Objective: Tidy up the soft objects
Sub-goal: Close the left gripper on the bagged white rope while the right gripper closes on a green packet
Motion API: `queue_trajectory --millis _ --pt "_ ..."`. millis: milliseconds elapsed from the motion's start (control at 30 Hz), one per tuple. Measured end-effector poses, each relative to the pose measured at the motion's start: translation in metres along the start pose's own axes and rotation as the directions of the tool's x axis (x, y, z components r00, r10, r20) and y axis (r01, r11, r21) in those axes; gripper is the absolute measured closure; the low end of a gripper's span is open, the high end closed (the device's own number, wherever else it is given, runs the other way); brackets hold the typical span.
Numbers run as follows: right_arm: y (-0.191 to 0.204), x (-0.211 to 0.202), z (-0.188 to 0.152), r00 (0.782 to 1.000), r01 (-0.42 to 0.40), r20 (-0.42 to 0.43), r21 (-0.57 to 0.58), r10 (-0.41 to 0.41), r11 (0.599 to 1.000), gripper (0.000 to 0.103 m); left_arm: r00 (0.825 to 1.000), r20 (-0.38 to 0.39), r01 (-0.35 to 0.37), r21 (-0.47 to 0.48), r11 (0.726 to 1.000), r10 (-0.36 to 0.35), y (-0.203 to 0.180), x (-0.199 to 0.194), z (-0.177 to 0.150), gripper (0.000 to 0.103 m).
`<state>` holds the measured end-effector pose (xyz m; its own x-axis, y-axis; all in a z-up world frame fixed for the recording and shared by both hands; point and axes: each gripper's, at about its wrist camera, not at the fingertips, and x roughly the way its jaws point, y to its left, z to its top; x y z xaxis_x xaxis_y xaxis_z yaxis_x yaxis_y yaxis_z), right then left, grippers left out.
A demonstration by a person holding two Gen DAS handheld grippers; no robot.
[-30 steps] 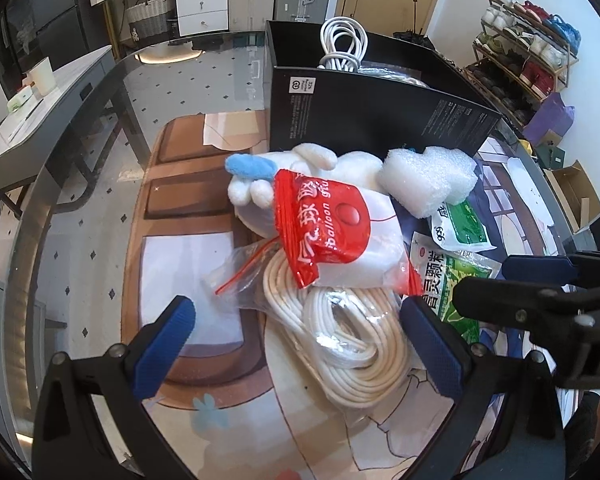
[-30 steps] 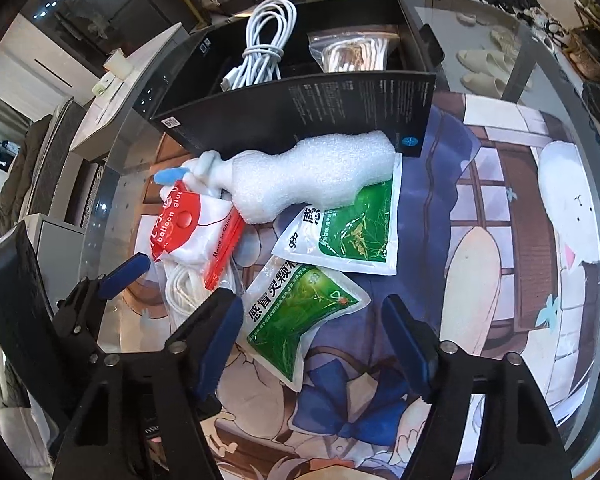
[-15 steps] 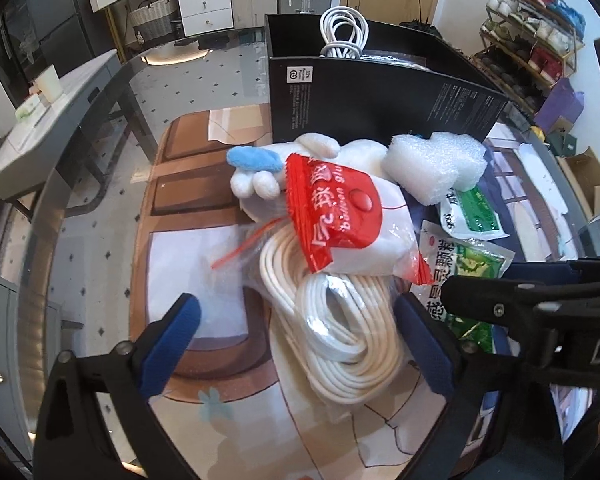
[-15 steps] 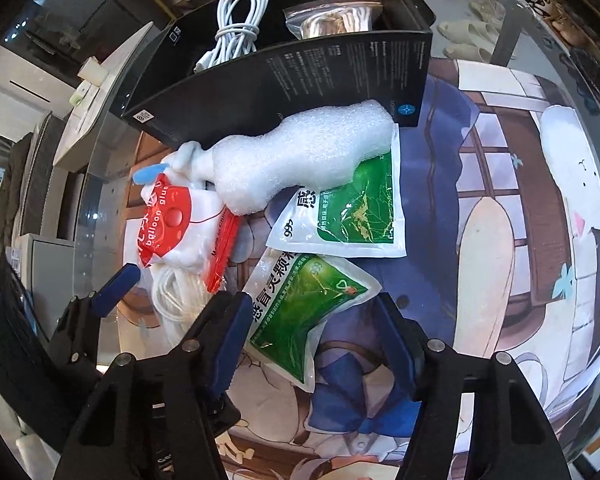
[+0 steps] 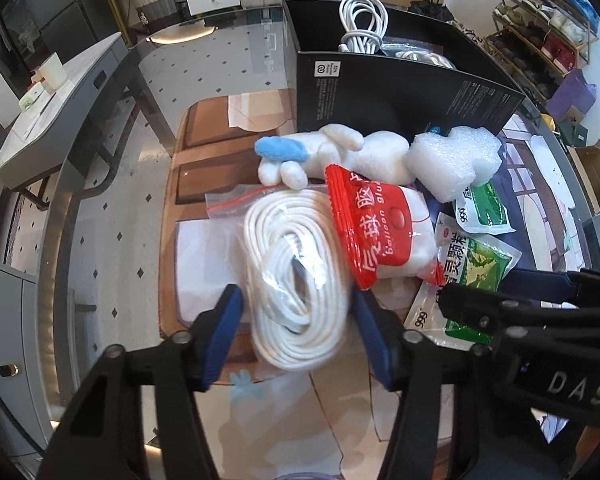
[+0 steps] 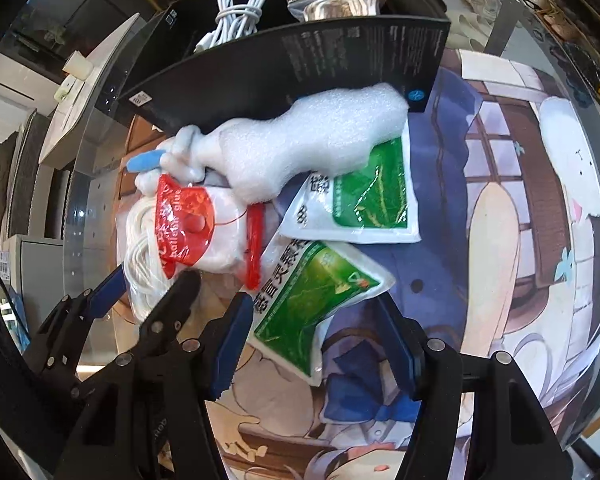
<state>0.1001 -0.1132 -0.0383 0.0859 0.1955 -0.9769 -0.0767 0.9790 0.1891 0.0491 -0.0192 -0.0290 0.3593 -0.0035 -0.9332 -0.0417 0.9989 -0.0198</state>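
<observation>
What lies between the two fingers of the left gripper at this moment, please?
In the left wrist view, the bagged coil of white rope lies between the left gripper fingers, its near end filling the gap, with the red balloon glue packet overlapping its far right side.

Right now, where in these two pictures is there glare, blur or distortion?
Left wrist view: fisheye bends the black box; glare on the bagged white rope coil. Right wrist view: same curving at the edges, glare on the red balloon glue pack; the coil is slightly blurred.

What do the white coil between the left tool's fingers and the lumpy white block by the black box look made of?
Coil: seemingly smooth white plastic-jacketed cord, wound in loops inside a glossy clear zip bag with a red seal strip. Block: probably foam wrap, matte with a fine pebbled surface, soft irregular edges.
</observation>
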Motion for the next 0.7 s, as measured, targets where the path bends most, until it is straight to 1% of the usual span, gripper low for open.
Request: queue_trajectory --millis 100,200,233,300,400,467,500,567,700 --pt "0.0042 0.002 -0.0016 1.0 -0.005 -0.004 0.014 0.005 1.0 0.04 1.0 -0.014 0.0 0.008 1.0 0.0 0.001 0.0 0.0015 0.057" --pt "0.0061 0.003 -0.001 1.0 0.007 0.004 0.028 -0.007 1.0 0.047 1.0 -0.025 0.003 0.013 1.0 -0.002 0.0013 -0.0003 0.0029 0.062" --pt "0.0058 0.0026 -0.0019 1.0 0.01 0.007 0.033 -0.01 0.999 0.051 1.0 -0.028 0.005 0.01 1.0 -0.005 0.0017 -0.0008 0.0032 0.063" --pt "0.007 0.0026 -0.003 1.0 0.022 0.012 0.028 -0.022 0.999 0.054 1.0 -0.029 0.005 0.01 1.0 -0.005 0.0006 -0.0016 0.0041 0.066" --pt "0.0054 0.0013 -0.0055 0.998 0.051 0.026 0.009 -0.052 0.999 0.061 1.0 -0.027 0.002 0.014 1.0 -0.002 0.0017 -0.0025 0.0046 0.069" --pt "0.0017 -0.0007 -0.0062 0.997 0.059 0.04 0.013 -0.06 0.998 0.07 1.0 -0.03 0.002 0.017 1.0 -0.001 0.0001 -0.0033 0.0037 0.069" --pt "0.0003 -0.0012 -0.0063 0.997 0.059 0.046 0.016 -0.06 0.998 0.072 0.999 -0.033 0.003 0.018 1.0 -0.002 -0.0003 -0.0036 0.0036 0.07" --pt "-0.0013 -0.0028 -0.0071 0.996 0.073 0.057 0.002 -0.073 0.997 0.078 0.999 -0.037 0.006 0.013 1.0 -0.006 -0.0007 -0.0042 0.002 0.07" --pt "-0.0009 -0.0053 -0.0102 0.995 0.081 0.066 -0.029 -0.079 0.996 0.083 0.999 -0.039 0.019 0.005 1.0 -0.019 0.001 -0.0049 0.002 0.072"
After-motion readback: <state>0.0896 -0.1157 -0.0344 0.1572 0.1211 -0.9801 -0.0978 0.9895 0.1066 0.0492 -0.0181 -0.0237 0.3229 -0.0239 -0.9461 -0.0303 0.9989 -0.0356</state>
